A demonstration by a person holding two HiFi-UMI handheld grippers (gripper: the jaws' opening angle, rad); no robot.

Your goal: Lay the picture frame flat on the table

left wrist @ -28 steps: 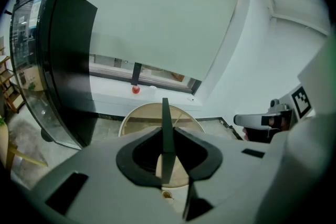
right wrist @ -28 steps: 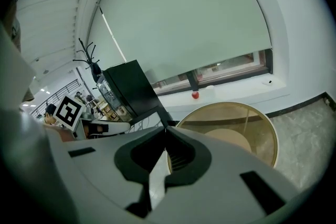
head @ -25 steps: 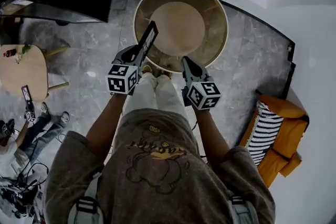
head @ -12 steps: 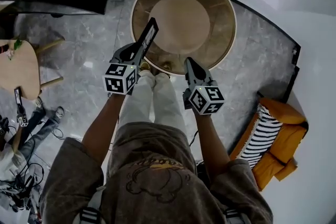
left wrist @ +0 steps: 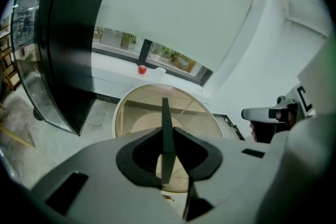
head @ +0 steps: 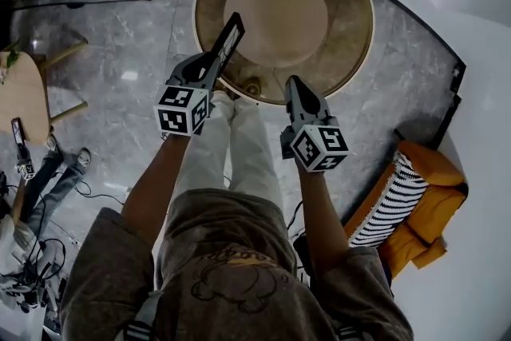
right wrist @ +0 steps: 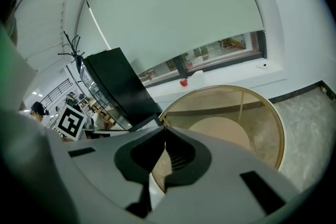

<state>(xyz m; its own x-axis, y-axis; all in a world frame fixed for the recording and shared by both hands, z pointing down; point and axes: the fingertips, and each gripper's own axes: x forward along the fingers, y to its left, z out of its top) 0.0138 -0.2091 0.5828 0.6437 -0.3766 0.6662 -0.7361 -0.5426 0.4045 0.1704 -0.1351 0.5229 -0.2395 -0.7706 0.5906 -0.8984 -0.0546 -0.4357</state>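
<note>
While right gripper (head: 292,85) fingers meet empty, left gripper (head: 216,61) fingers pinch the picture frame (head: 230,34).
It tilts over the round surface (head: 345,44).

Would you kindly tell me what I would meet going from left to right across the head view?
Small wooden table → left gripper, shut on the picture frame → right gripper → striped pillow.

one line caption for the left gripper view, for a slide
Left tongs grip the picture frame edge-on, the round glass table beyond.
</note>
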